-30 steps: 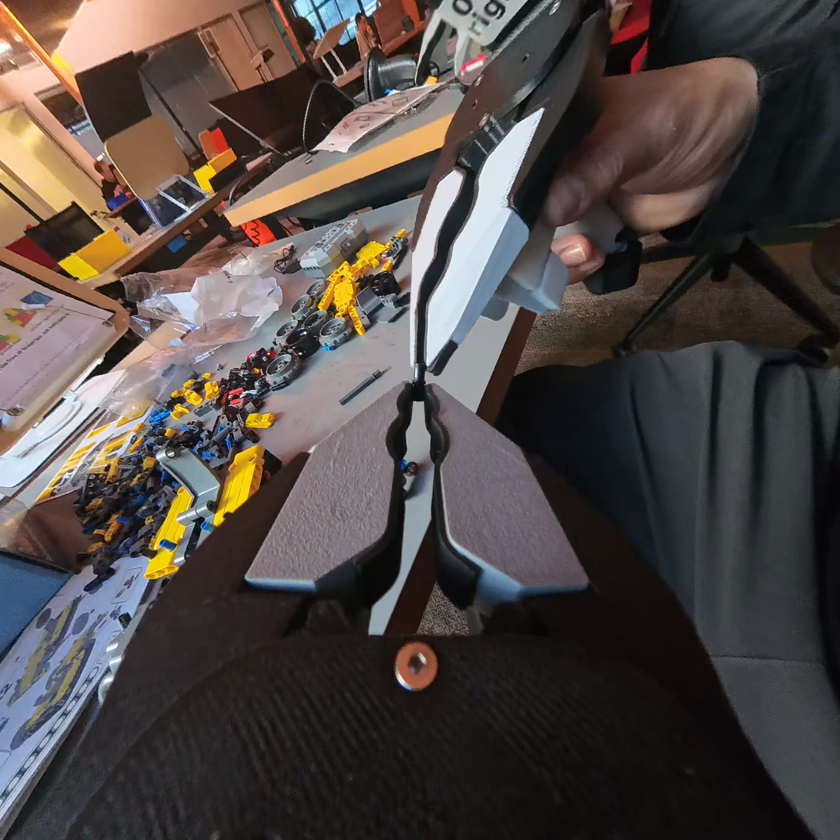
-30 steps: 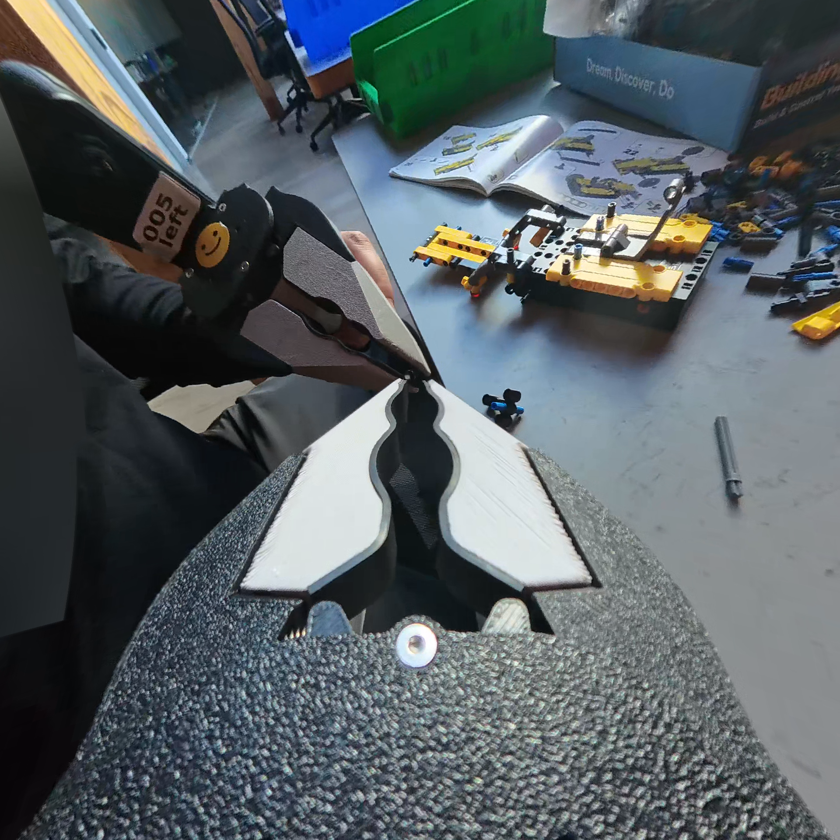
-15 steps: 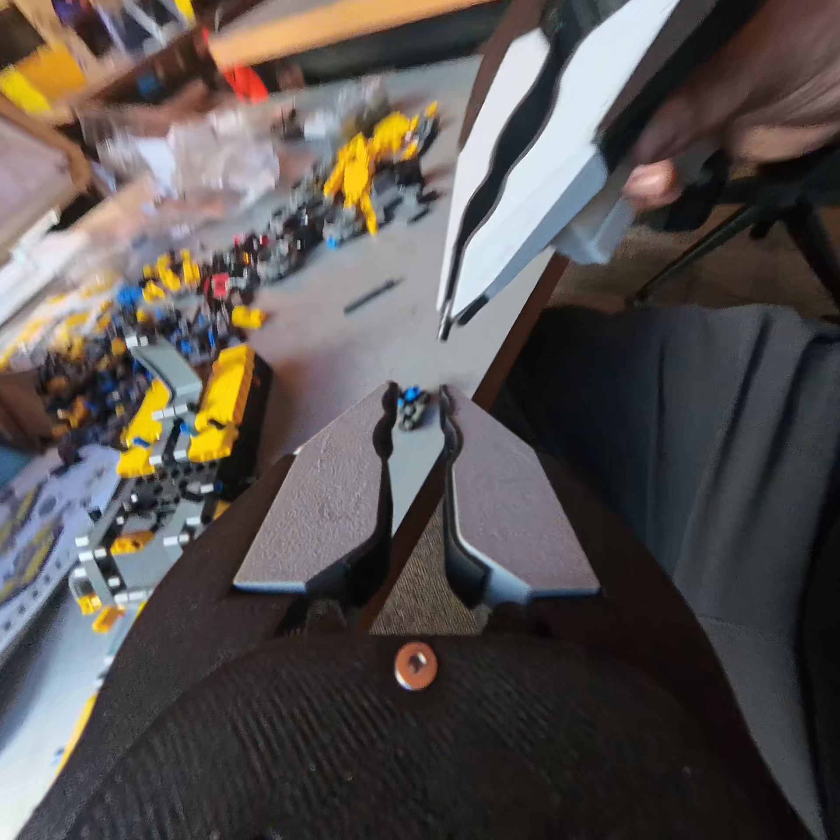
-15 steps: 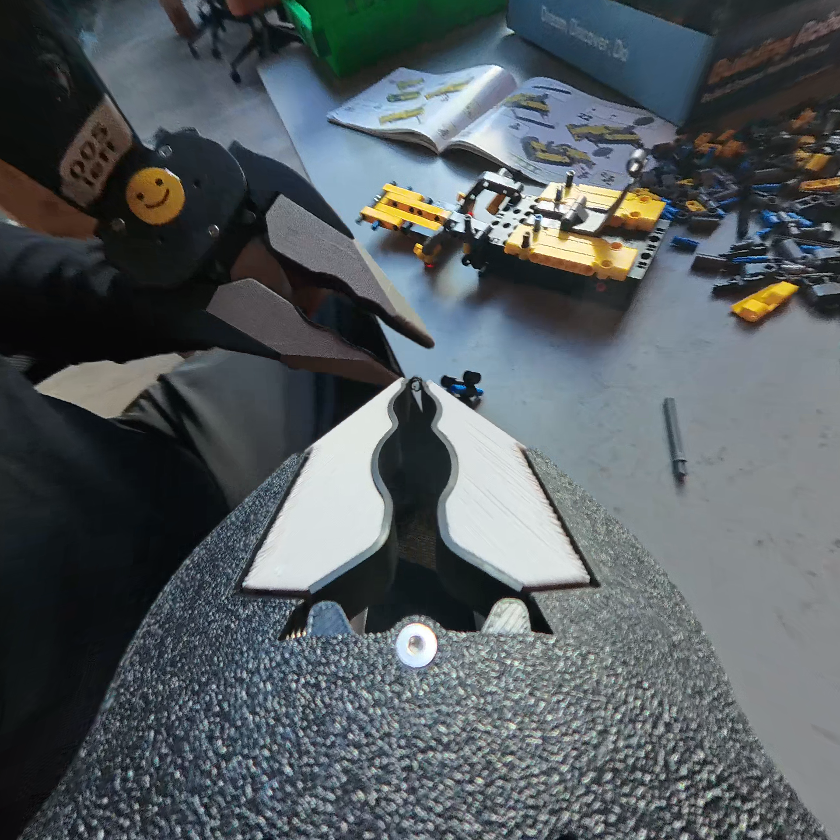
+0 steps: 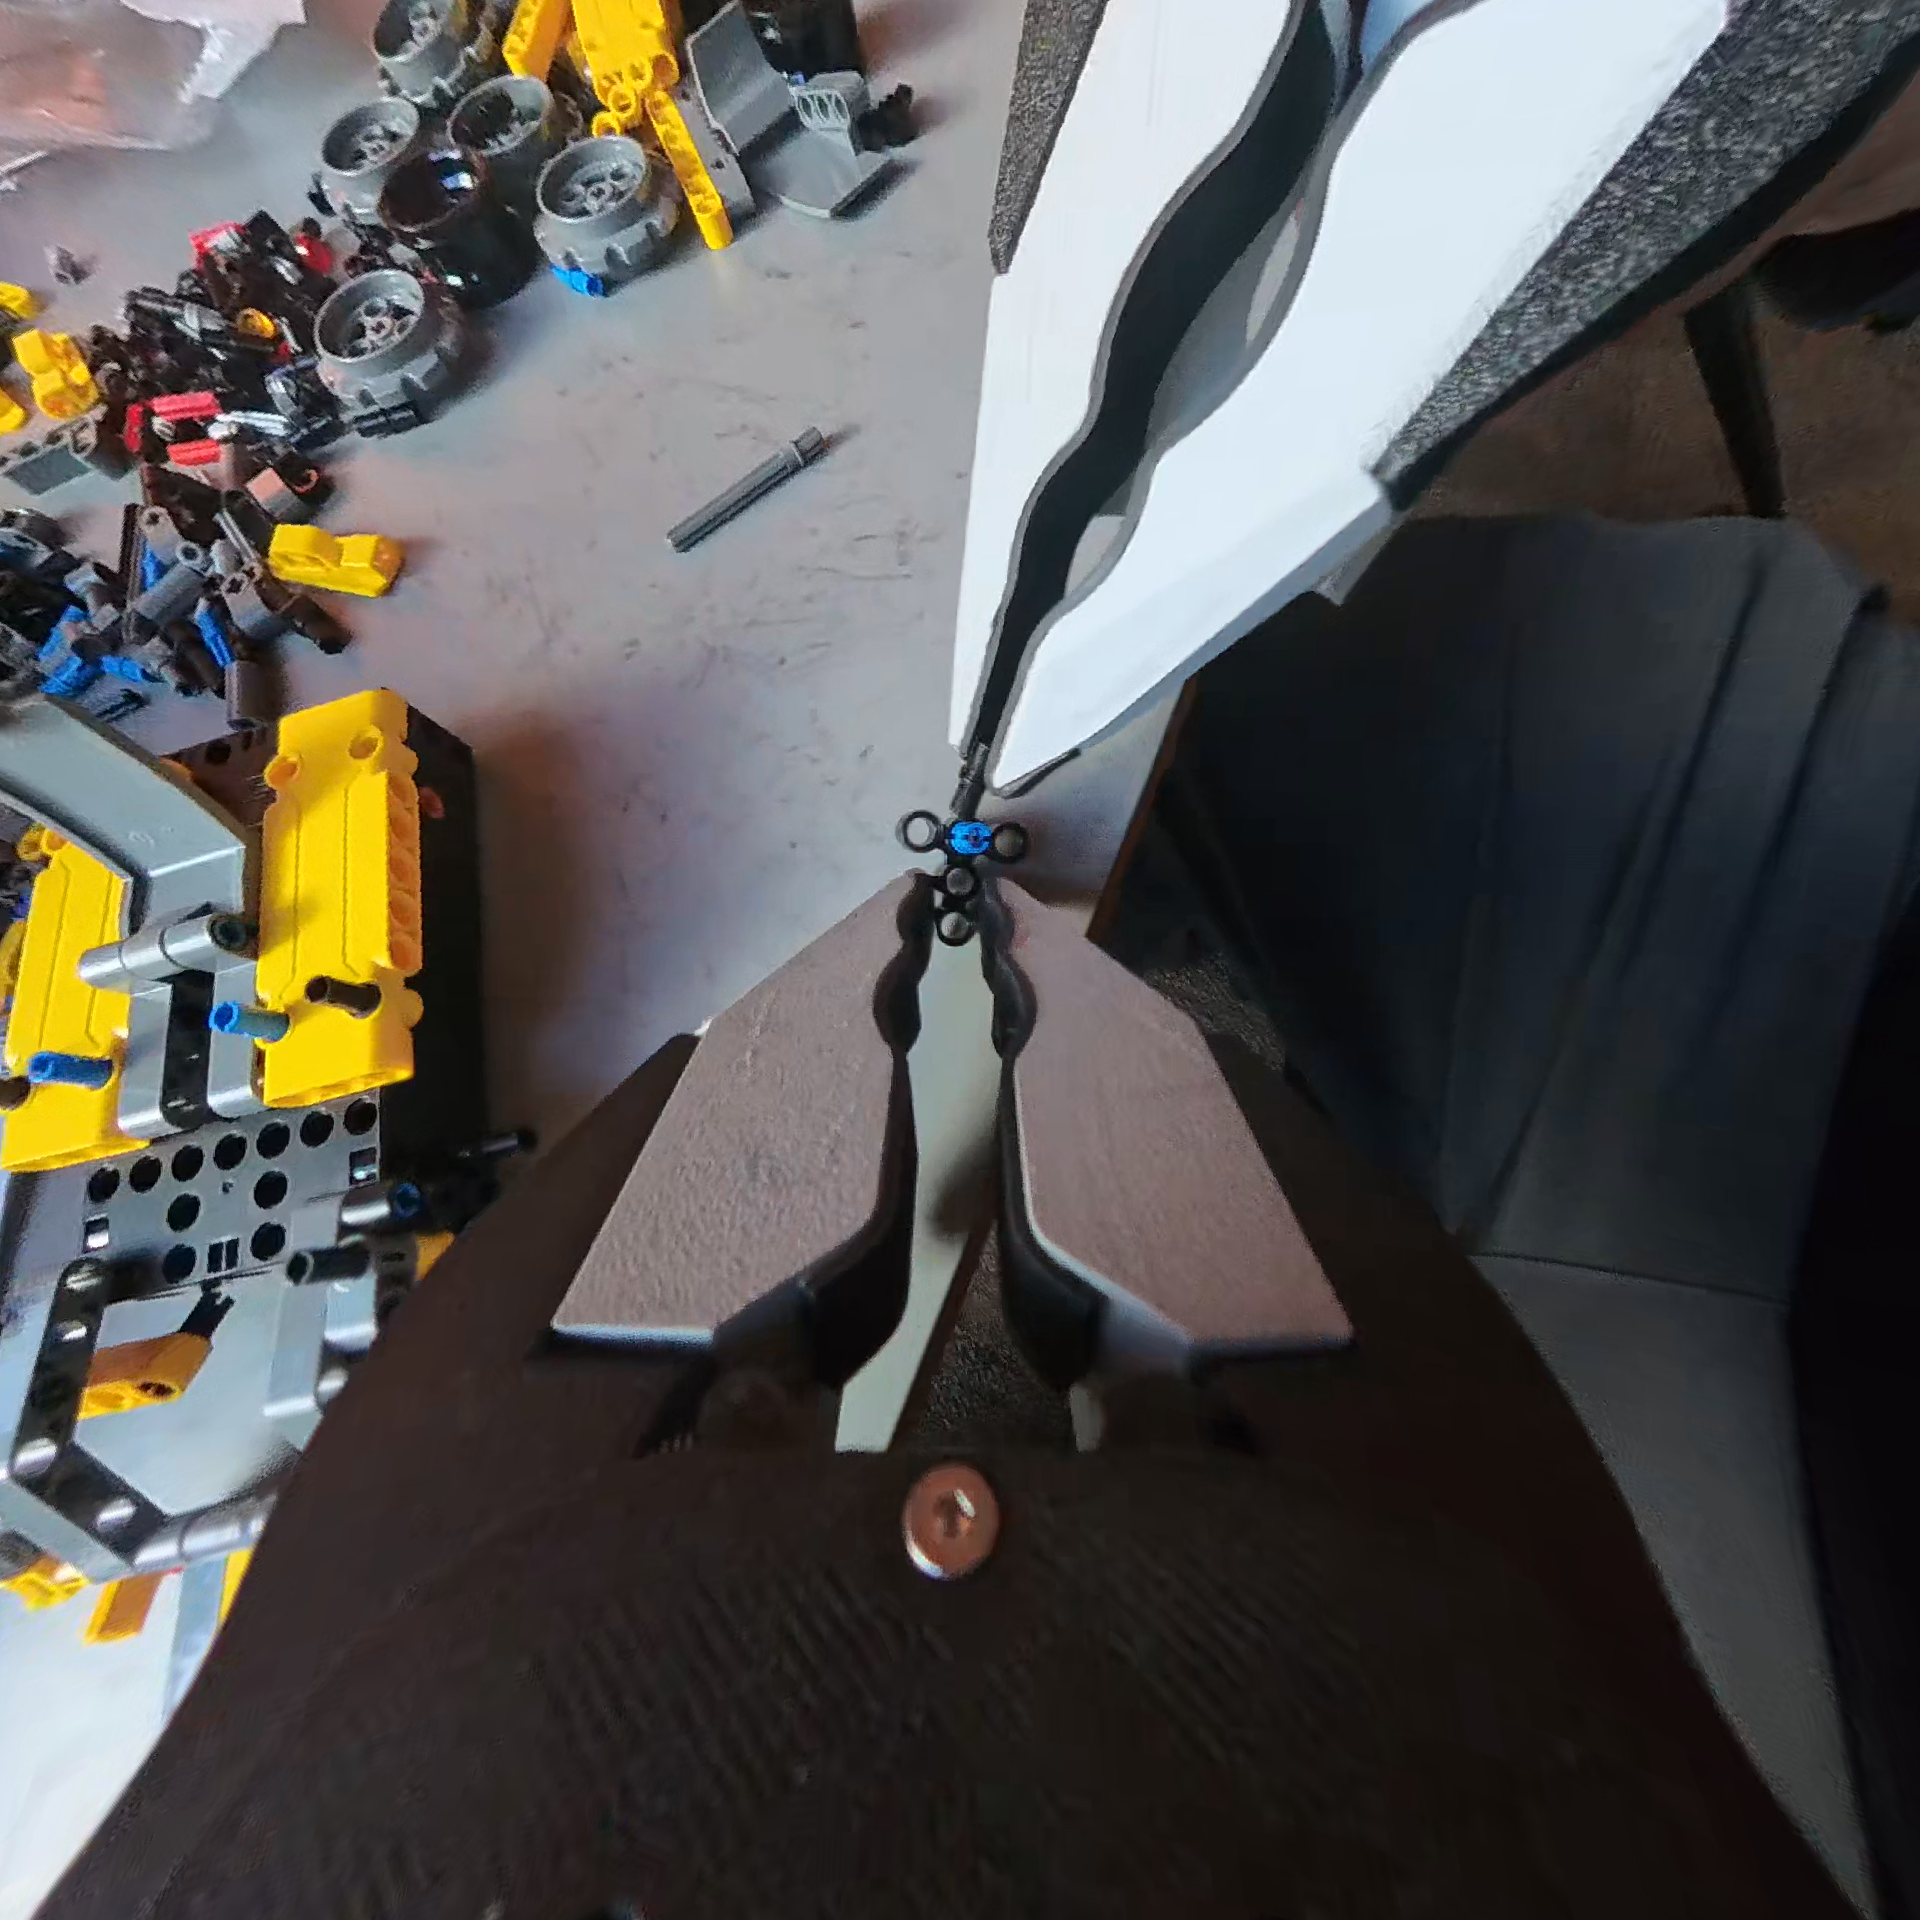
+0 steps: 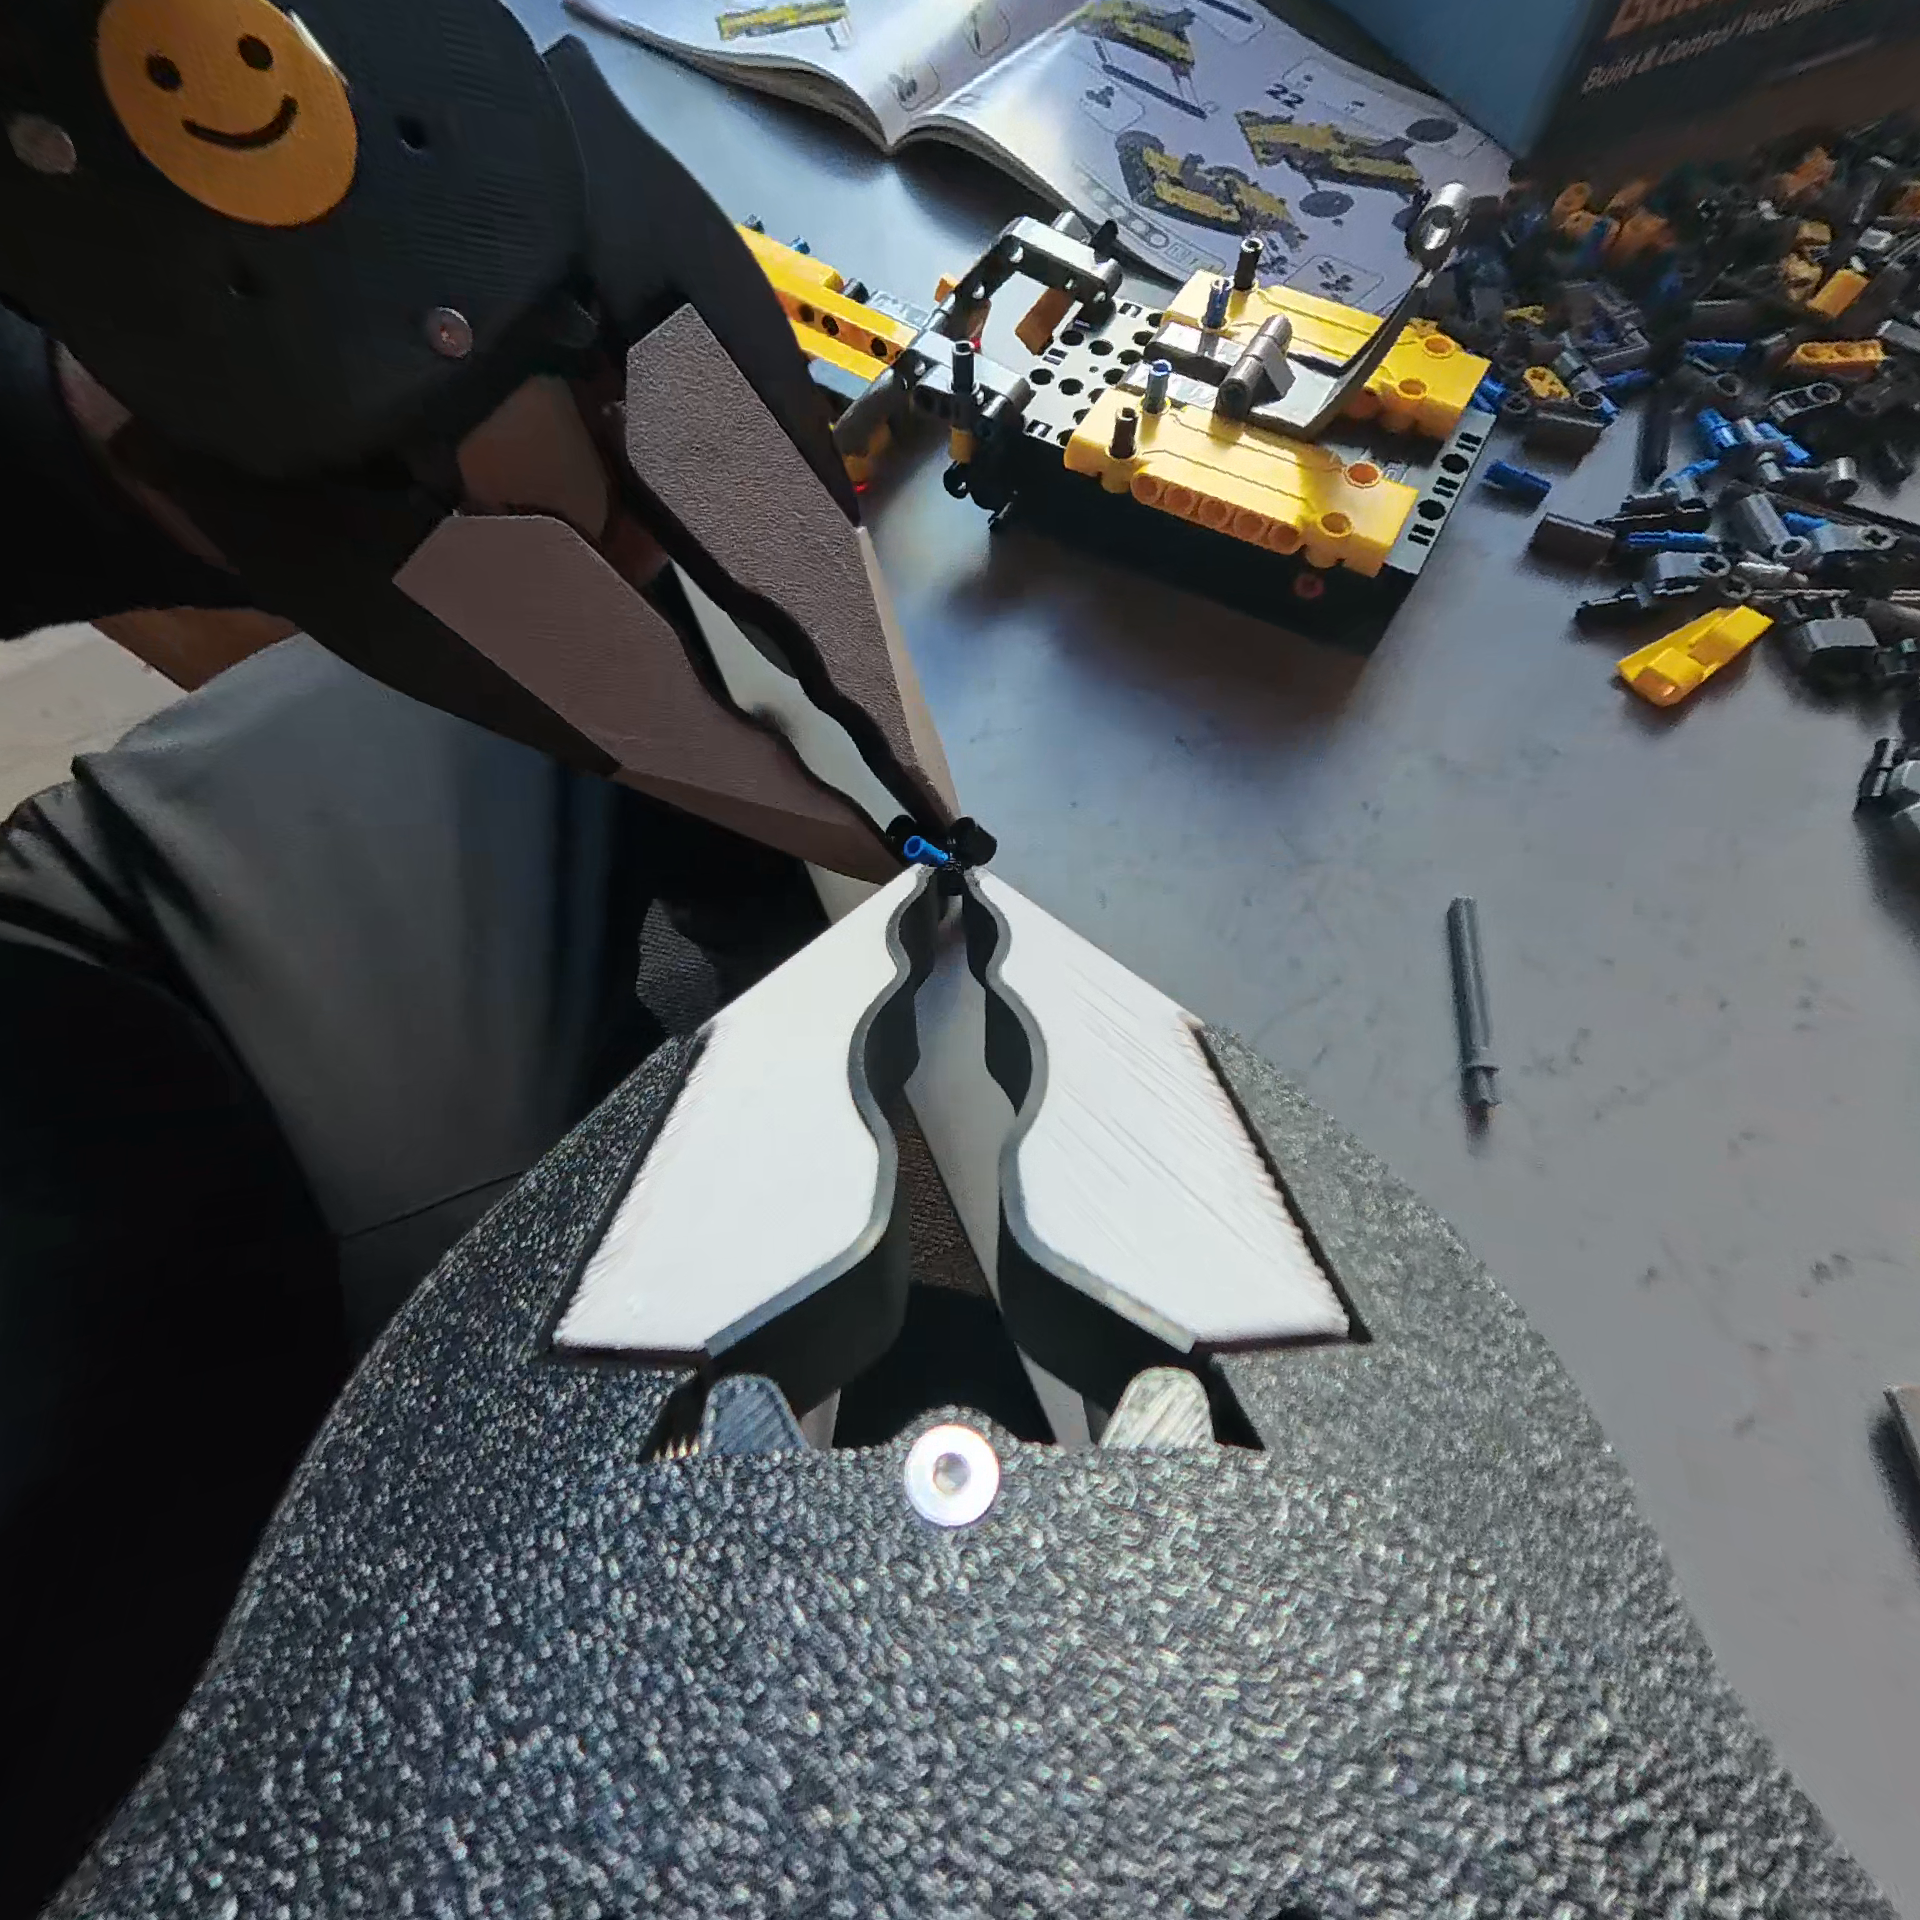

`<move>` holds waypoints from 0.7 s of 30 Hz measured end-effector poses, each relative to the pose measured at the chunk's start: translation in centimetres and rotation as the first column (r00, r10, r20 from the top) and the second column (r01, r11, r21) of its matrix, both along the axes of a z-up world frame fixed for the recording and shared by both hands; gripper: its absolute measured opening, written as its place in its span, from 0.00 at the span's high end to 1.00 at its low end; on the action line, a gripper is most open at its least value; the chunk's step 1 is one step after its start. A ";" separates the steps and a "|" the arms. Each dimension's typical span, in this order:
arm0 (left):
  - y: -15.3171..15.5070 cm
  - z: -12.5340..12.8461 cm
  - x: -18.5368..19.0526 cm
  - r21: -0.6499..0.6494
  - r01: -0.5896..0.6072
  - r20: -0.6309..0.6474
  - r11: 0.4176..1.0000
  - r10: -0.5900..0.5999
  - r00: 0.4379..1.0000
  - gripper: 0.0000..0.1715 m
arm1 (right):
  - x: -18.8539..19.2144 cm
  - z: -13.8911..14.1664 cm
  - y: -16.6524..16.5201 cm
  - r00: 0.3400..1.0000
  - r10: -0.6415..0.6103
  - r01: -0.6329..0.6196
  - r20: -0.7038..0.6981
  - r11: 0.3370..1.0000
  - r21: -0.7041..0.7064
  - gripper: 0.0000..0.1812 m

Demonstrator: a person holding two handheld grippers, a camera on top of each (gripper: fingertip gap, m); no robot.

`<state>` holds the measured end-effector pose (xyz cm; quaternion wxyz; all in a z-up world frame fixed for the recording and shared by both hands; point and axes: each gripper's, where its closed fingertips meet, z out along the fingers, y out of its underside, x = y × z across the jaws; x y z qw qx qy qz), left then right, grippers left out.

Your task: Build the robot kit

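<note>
Across the upper left of the left wrist view, a grey table (image 5: 644,665), scuffed, its edge running under both tools. At 3 o'clock from that edge, a person's dark grey trousers (image 5: 1558,935), filling the right side. On the table at 9 o'clock from the left gripper (image 5: 956,904), a half-built yellow-and-black model (image 5: 312,935); seen from the right wrist at 1 o'clock from the right gripper (image 6: 943,883). Behind the model, an open instruction booklet (image 6: 1143,114). At 2 o'clock there, a loose pile of parts (image 6: 1714,416) in black, blue and yellow. At 11 o'clock in the left view, a cluster of grey wheels (image 5: 592,197). Alone on bare tabletop, a dark grey axle (image 5: 743,488), well apart from both tools. Nothing between the two sets of tips but the small piece itself.

Left gripper closed to a narrow gap, clamping the stem of a small black T-shaped connector (image 5: 961,857) with a blue pin in its crossbar, over the table's edge. Right gripper drawn almost together, pinching what looks like a thin dark pin (image 5: 971,795) whose end touches the connector from 12 o'clock.

A second ago: connector loose on the table near the edge, left tips pressed against the right tips. Half a second ago: left jaws spread over it. Now gripped. Right jaws as narrow then as now.
</note>
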<state>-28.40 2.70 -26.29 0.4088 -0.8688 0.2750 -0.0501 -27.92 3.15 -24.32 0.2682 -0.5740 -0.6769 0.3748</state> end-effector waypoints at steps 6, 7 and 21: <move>-0.1 0.4 0.0 -0.137 -0.017 0.126 0.990 0.034 0.991 0.97 | 0.1 1.0 0.6 1.000 0.013 -0.013 -0.013 0.999 0.030 0.98; -0.2 0.1 -0.3 -0.175 -0.017 0.123 0.984 0.039 0.992 0.97 | 0.3 1.4 0.1 0.999 0.042 -0.041 -0.019 0.999 0.035 0.98; -0.8 0.0 0.1 -0.225 0.000 0.116 0.974 0.027 0.993 0.98 | 0.3 0.0 0.1 0.997 0.012 -0.026 0.076 0.982 0.190 0.98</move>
